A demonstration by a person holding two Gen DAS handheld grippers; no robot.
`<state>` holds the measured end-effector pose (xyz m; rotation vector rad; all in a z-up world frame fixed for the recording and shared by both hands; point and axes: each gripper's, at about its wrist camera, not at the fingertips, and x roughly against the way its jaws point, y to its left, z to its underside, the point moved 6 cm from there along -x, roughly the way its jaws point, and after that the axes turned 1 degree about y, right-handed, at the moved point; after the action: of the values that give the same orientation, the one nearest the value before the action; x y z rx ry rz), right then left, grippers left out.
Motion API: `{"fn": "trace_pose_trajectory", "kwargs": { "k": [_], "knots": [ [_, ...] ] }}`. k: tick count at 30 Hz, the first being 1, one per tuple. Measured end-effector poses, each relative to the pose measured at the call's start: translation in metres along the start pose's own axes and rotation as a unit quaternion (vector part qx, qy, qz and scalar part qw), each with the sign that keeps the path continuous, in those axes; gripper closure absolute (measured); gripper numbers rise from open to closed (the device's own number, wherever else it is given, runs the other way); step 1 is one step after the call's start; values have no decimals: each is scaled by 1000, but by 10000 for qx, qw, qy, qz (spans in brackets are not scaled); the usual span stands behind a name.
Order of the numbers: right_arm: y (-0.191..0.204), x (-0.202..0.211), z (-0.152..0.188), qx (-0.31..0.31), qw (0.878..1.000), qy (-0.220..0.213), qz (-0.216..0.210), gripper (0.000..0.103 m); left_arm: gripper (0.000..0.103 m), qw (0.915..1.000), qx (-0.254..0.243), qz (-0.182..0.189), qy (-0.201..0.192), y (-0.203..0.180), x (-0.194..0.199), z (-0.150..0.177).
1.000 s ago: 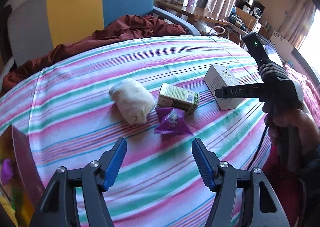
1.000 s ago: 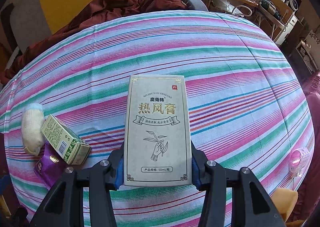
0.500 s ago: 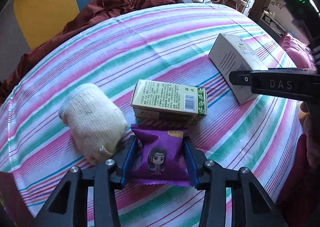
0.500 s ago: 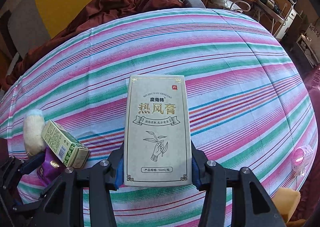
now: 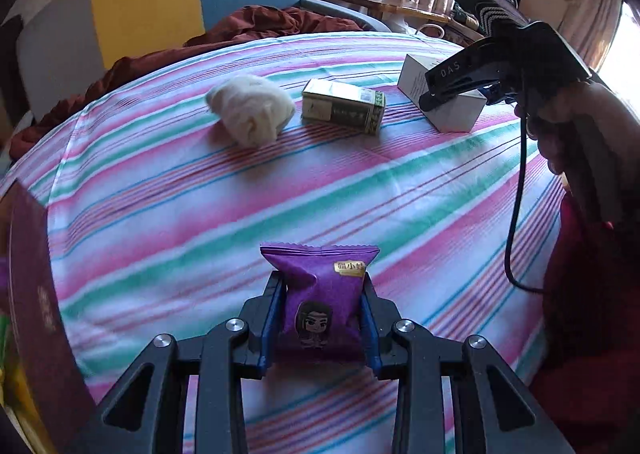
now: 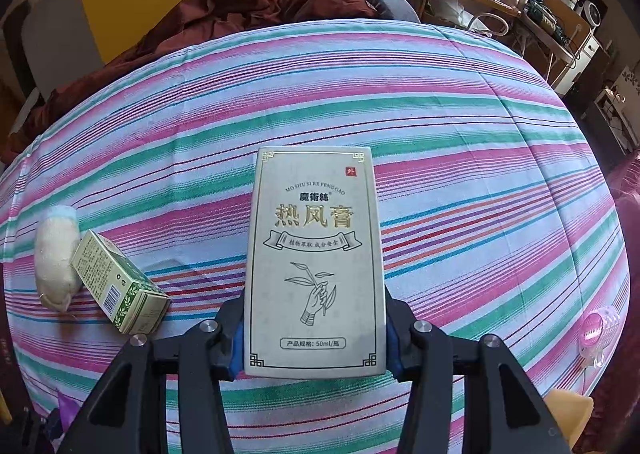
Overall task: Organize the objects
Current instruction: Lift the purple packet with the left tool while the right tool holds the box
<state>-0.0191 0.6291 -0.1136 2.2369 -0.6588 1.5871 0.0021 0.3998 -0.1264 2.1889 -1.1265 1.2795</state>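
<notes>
1. Since half a second ago, the left hand-held gripper has lifted the purple snack packet away from the green box.
2. It stays clamped on the packet, above the striped surface.
3. The right hand-held gripper is clamped on the white box.
4. Step in hand, I think: carrying; next it needs a place to put down, maybe the dark red box at the left.

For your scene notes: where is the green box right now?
The green box lies on the striped cloth between the white bundle and the white box, mid-table in the left wrist view.

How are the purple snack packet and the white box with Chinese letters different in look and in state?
The purple snack packet is soft, crinkled foil with a cartoon face; the white box is stiff, flat card with gold characters. The left gripper clamps the packet; the right gripper clamps the box. Both are gripped at their sides.
</notes>
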Motion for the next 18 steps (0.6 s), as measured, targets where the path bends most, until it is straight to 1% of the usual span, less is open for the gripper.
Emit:
{"fn": "trace_pose_trajectory", "kwargs": {
  "k": [2, 4, 7, 14, 18],
  "knots": [
    [0, -1, 0, 55, 10000, -9, 44, 52, 68, 10000, 12, -24, -73, 4, 10, 17],
    [1, -2, 1, 102, 9999, -26, 96, 52, 69, 9998, -96, -84, -165, 4, 15, 25],
    [2, -1, 3, 109, 9998, -65, 133, 52, 69, 9996, -76, -25, -279, 4, 16, 29],
    [4, 1, 7, 126, 9994, -116, 303, 52, 69, 9984, -228, -57, -508, 3, 17, 29],
    [6, 3, 14, -16, 9995, 113, 308, 52, 69, 9981, -264, -15, -559, 4, 16, 29]
  ]
}}
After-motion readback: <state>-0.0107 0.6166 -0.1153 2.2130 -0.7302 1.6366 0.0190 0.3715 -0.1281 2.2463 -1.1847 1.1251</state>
